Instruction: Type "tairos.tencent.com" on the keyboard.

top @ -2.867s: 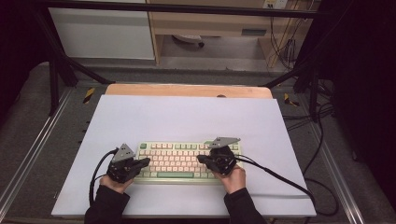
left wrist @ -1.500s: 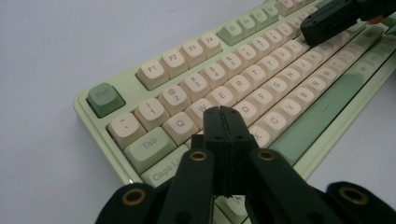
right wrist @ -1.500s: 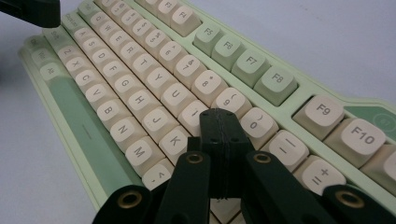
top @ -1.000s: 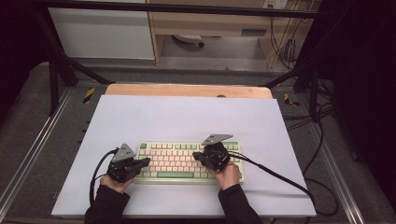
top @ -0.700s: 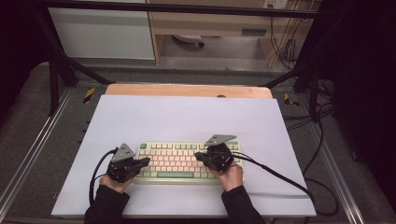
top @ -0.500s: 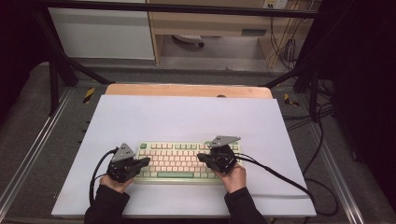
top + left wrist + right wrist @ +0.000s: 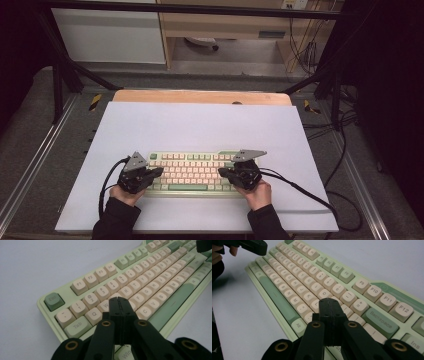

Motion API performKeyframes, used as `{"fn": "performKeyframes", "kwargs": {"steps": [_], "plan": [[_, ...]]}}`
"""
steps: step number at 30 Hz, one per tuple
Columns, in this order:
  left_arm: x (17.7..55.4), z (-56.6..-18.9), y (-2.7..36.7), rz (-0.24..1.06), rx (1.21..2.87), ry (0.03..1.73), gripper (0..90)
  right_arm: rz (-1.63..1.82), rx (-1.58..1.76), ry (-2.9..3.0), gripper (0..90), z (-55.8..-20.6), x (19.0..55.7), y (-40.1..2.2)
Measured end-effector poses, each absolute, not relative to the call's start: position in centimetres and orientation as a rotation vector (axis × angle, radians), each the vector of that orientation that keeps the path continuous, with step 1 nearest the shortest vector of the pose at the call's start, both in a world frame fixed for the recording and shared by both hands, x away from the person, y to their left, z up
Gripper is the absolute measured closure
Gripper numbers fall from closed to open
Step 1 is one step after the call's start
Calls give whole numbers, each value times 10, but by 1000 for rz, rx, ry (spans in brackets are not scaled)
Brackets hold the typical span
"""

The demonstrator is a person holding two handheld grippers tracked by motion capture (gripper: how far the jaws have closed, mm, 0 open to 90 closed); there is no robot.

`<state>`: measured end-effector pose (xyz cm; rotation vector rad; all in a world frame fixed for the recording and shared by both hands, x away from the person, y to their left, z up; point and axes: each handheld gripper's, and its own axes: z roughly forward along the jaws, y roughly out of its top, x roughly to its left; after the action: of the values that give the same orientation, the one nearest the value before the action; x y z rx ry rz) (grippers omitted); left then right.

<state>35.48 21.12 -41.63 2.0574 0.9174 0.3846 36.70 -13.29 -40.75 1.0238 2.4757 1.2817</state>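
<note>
A pale green keyboard (image 7: 192, 171) with cream and green keys lies on the near half of the white mat. My left gripper (image 7: 159, 172) rests at the keyboard's left end, jaws pressed together with nothing between them. In the left gripper view its tip (image 7: 119, 300) hovers over the letter keys near W and E of the keyboard (image 7: 155, 272). My right gripper (image 7: 223, 173) sits at the right end, also shut and empty. In the right gripper view its tip (image 7: 329, 301) is above the keys near P on the keyboard (image 7: 294, 267).
The white mat (image 7: 200, 125) covers the table, with a wooden strip (image 7: 200, 96) at its far edge. A black cable (image 7: 310, 192) trails right from the right gripper. Metal rails (image 7: 30, 165) run along both sides. The left gripper (image 7: 254, 245) shows at the far end of the keyboard in the right gripper view.
My right gripper has shifted a little to the right along the keyboard. The left gripper has stayed put. Both stay shut.
</note>
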Motion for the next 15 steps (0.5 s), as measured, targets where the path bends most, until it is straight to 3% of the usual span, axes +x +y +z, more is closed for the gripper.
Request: {"fn": "performKeyframes", "kwargs": {"steps": [15], "plan": [[362, -427, 197, 373, 2105, 910, 900, 1287, 1030, 2491, 900, -414, 364, -139]]}}
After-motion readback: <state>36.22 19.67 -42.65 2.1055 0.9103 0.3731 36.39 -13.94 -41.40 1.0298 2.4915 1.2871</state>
